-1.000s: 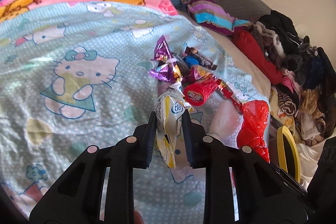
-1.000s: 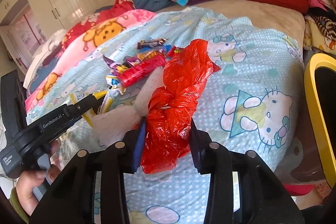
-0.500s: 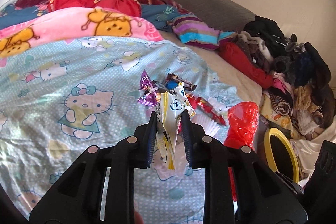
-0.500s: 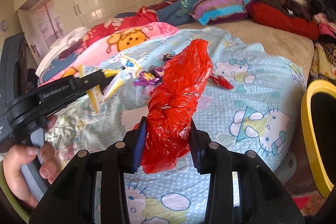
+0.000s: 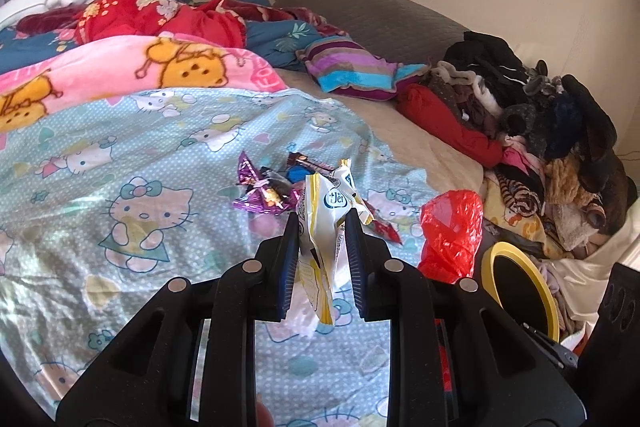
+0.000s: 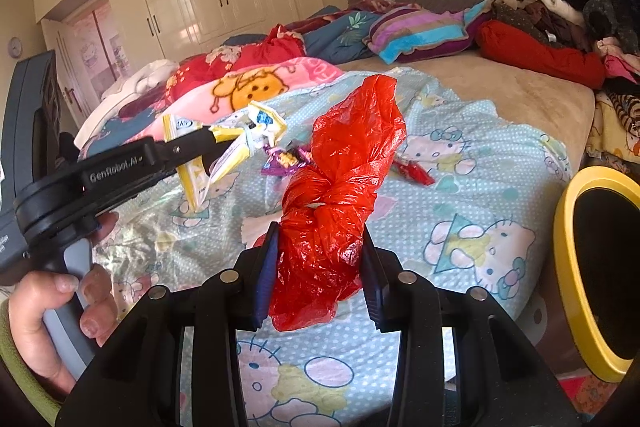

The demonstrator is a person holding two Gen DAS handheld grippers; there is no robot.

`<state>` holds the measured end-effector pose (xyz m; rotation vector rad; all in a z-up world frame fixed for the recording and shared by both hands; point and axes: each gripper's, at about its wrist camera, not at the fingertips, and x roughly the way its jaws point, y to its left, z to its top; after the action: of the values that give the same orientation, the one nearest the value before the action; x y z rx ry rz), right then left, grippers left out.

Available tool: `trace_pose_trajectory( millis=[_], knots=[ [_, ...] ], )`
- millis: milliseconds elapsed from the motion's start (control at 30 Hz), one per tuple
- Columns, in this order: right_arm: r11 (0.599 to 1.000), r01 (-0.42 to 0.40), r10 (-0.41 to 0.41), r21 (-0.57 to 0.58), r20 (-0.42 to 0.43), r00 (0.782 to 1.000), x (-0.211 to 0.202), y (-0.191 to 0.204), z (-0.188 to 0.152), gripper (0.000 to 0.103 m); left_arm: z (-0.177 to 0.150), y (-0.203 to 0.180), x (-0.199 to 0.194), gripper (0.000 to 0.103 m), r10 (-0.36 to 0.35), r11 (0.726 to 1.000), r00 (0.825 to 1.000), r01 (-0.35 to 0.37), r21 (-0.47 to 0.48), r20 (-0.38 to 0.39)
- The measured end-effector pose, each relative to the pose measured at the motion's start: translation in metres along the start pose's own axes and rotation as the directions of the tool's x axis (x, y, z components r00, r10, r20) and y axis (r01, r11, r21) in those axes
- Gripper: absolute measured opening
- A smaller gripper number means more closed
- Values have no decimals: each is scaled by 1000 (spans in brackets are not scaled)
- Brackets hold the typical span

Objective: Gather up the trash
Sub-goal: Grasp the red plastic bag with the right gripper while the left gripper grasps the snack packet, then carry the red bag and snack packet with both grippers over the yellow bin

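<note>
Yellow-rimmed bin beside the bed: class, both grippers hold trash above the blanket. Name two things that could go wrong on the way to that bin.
1. The left gripper pinches the crumpled white and yellow wrapper only at its middle; its loose ends could slip free.
2. The red plastic bag bulges above the right gripper and may snag or miss the yellow-rimmed bin.

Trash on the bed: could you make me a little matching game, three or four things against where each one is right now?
Things:
1. white and yellow wrapper
2. red plastic bag
3. purple foil wrapper
4. yellow-rimmed bin

Places:
A. lying on the Hello Kitty blanket
B. beside the bed, on the right
C. clamped in the left gripper
D. clamped in the right gripper

Pairs: 1-C, 2-D, 3-A, 4-B
</note>
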<state>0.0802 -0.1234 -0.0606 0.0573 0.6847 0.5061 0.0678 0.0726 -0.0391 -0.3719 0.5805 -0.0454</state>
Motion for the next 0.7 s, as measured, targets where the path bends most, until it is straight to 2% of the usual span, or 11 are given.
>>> trace_pose_trajectory(
  millis=[700],
  knots=[
    [993,80,-85,92,53,995,-35,-46,14,35,-4,-46,-7,16,-84,993,996,84,80,-3]
  ],
)
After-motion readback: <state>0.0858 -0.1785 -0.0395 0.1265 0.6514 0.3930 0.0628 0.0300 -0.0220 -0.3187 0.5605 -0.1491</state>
